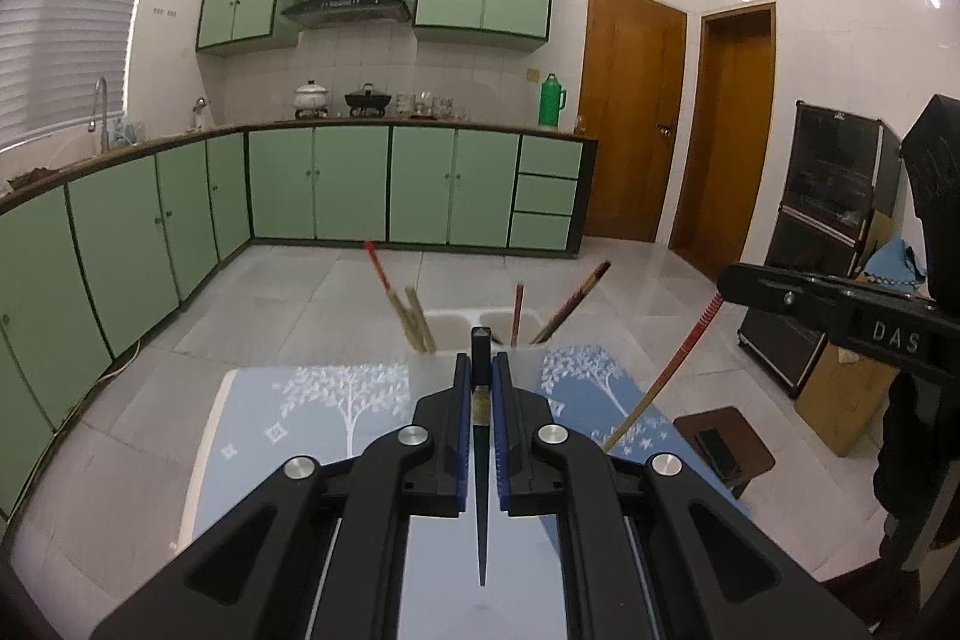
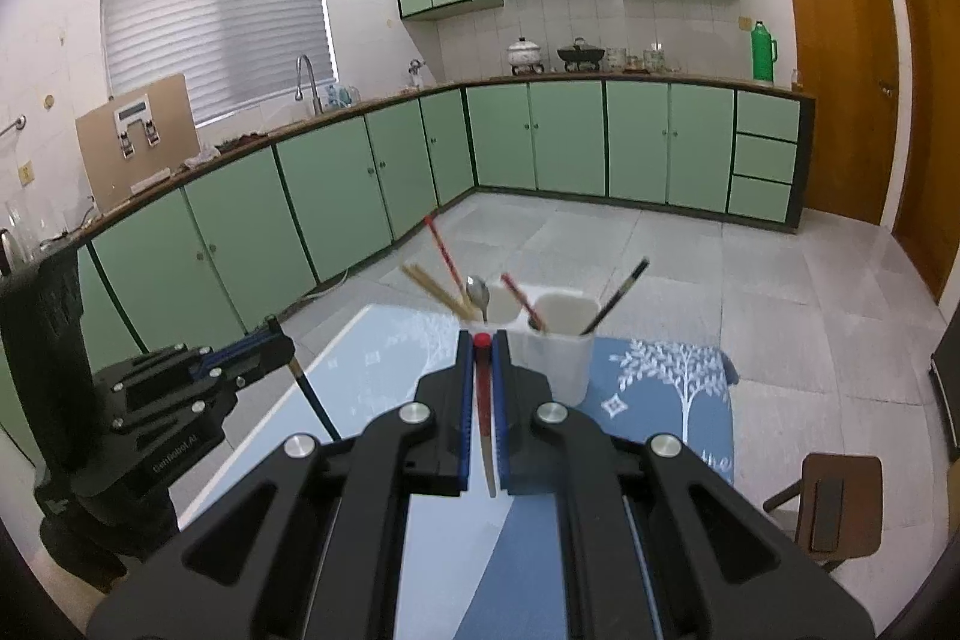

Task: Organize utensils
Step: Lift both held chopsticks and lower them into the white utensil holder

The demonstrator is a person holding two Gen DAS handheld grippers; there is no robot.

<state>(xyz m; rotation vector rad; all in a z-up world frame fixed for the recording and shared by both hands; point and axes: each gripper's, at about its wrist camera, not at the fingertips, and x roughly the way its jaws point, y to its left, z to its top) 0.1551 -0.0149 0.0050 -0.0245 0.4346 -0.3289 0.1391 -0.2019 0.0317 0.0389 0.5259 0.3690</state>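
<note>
A white two-compartment utensil holder (image 2: 549, 340) stands on the blue tree-print table (image 2: 660, 400); it also shows in the left wrist view (image 1: 528, 358). It holds bamboo chopsticks (image 2: 435, 289), a spoon (image 2: 478, 293), red chopsticks (image 2: 443, 250) and a dark chopstick (image 2: 618, 295). My left gripper (image 1: 480, 370) is shut on a black chopstick (image 1: 482, 490), just before the holder; it also shows in the right wrist view (image 2: 282, 340). My right gripper (image 2: 481, 346) is shut on a red chopstick (image 2: 483, 400), seen in the left wrist view (image 1: 672, 370) slanting down from the right.
A brown stool (image 2: 840, 508) with a dark phone stands right of the table. Green cabinets (image 1: 384, 184) line the far walls. A dark glass cabinet (image 1: 834, 232) and a cardboard box (image 1: 852, 400) stand at the right.
</note>
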